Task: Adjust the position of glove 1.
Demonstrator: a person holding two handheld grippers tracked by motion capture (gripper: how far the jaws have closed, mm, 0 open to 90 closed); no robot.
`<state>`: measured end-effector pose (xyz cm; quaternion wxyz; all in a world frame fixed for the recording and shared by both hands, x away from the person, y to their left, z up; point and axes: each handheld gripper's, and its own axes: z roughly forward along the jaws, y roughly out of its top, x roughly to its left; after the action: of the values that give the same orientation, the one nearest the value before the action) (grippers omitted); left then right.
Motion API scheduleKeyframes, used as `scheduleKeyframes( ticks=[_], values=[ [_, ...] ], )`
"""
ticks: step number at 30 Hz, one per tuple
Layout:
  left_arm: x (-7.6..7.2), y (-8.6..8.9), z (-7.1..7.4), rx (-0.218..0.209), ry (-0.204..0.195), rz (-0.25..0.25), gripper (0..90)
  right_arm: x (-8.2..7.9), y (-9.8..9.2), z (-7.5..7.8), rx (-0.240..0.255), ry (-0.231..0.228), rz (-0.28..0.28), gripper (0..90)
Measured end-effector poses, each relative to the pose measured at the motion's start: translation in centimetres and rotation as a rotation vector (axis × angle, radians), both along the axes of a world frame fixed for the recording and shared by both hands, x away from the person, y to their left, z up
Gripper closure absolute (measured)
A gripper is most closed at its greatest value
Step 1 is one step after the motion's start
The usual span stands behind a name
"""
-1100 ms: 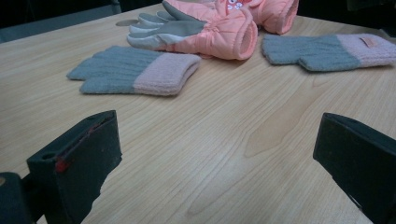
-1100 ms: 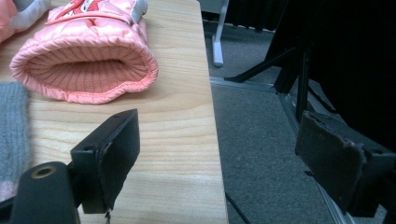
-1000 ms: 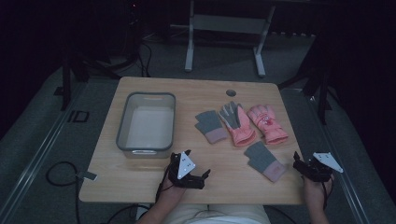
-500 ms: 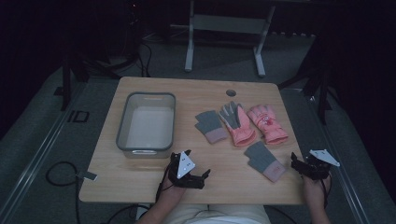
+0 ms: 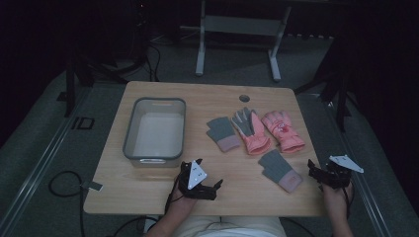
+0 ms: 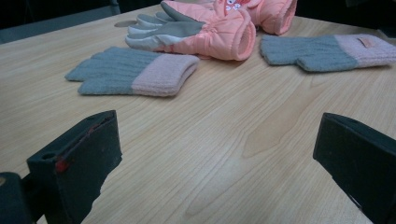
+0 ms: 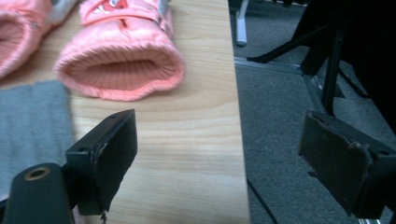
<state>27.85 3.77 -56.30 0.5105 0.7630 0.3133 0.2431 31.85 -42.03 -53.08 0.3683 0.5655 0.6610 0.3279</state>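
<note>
Resting low over the near edge of the wooden table (image 5: 148, 192), the left tongs (image 5: 210, 186) sit in front of the person, jaws spread wide with bare wood between them in the left gripper view; nothing is gripped there. The right tongs (image 5: 318, 173) hang at the table's right edge, also spread and empty; in the right gripper view one jaw stands over the wood and the other over the grey floor (image 7: 280, 140) beyond the edge.

A grey bin (image 5: 155, 129) with a pale inside stands on the left half of the table, just beyond the left tongs; whether anything lies in it I cannot tell.

Four gloves lie on the right half: a grey knit glove with a pink cuff (image 5: 223, 133) near the middle; beside it a pink padded glove, grey palm up (image 5: 251, 131); then a second pink padded glove (image 5: 282, 130), which touches or nearly touches the first, its open cuff facing the right tongs in the right gripper view; and, nearer the person, another grey knit glove (image 5: 279, 170), lying between the two tongs and apart from the other three.

A small round hole (image 5: 244, 98) shows near the table's far edge; a metal frame (image 5: 237, 29) stands on the floor beyond.
</note>
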Motion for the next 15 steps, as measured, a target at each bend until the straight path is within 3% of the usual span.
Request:
scheduleKeyframes(
  ticks=[5,13,15],
  values=[
    [0.0,0.0,0.0,-0.002,-0.001,0.001,0.4,0.3,0.7,0.8,0.001,0.011,0.01,11.5],
    [-0.1,0.0,0.0,0.002,-0.006,0.001,0.3,0.9,1.7,3.0,-0.001,-0.016,0.028,13.6],
    [-0.1,0.0,0.0,0.003,-0.008,0.0,0.3,1.3,1.7,4.2,0.031,-0.014,0.051,15.6]
  ],
)
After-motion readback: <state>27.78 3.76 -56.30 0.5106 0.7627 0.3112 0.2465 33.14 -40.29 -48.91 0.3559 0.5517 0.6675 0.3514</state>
